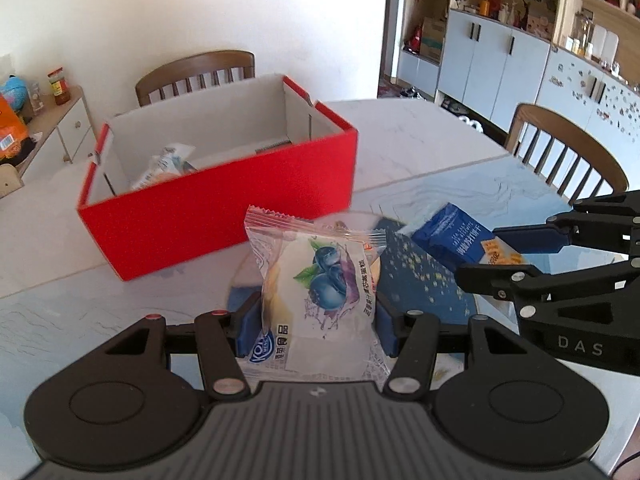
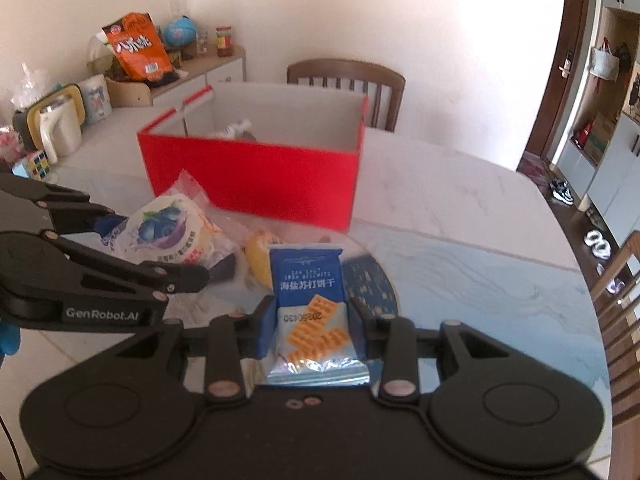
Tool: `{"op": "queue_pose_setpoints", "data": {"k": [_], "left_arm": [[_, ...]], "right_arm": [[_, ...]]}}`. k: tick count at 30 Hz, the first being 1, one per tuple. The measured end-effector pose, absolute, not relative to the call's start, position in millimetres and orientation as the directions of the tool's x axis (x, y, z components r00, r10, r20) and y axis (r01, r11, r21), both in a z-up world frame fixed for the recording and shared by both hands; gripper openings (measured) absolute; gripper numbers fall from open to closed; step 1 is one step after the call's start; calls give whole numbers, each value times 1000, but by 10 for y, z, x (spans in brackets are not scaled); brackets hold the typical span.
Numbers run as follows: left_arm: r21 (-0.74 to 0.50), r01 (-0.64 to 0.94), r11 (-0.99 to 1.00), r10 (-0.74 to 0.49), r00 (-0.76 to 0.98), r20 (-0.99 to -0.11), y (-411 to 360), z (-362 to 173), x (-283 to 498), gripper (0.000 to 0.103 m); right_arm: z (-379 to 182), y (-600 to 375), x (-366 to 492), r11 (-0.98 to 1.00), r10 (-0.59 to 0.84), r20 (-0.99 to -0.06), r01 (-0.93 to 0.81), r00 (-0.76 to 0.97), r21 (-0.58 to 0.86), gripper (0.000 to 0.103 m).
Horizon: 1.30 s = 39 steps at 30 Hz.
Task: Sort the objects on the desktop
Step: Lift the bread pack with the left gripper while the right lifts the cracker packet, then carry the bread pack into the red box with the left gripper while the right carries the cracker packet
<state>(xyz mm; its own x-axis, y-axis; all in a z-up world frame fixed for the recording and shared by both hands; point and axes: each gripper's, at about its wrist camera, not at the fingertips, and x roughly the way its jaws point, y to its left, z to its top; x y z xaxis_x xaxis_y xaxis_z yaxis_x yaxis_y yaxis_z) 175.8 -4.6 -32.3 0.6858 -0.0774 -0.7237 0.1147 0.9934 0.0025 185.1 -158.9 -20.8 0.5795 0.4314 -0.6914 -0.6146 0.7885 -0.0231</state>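
Both claws are clenched on snack packets in front of the red box (image 1: 224, 216). Left gripper (image 1: 316, 320) pinches a blueberry pastry packet (image 1: 316, 280) upright between its blue pads (image 1: 248, 326), the crimped top edge of the wrapper standing free just short of the box's near wall. Right gripper (image 2: 310, 320) clamps a blue soda biscuit packet (image 2: 308, 292) the same way, its silver bottom seam hanging toward the gripper body. Seen from the left wrist, that packet (image 1: 452, 240) sits off to the right of the box's near corner, with bare marble table (image 1: 420, 140) between them. The box is open-topped, its white interior already holding a few wrapped items low against the left wall, and most of its floor stays unoccupied. A round blue patterned mat (image 2: 372, 284) lies on the table below the grippers, on the near side of the box, and a yellow pastry (image 2: 260, 256) rests beside it. Wooden chairs (image 1: 200, 74) stand beyond the box's far rim.
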Motion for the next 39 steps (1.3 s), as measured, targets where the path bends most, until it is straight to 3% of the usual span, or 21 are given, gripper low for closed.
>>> {"op": "queue_pose_setpoints", "data": {"k": [19,39], "left_arm": [[47,110,993,-52,753,-656,425,355,1909,56],[64,107,992,-42,771,-635,876,572,2489,56]], "right_arm": [[402,-1145,2183,764,486,-627,-644,609,-34,37],[555,-550,2693,756,488,-605,-651,629,-66,37]]}}
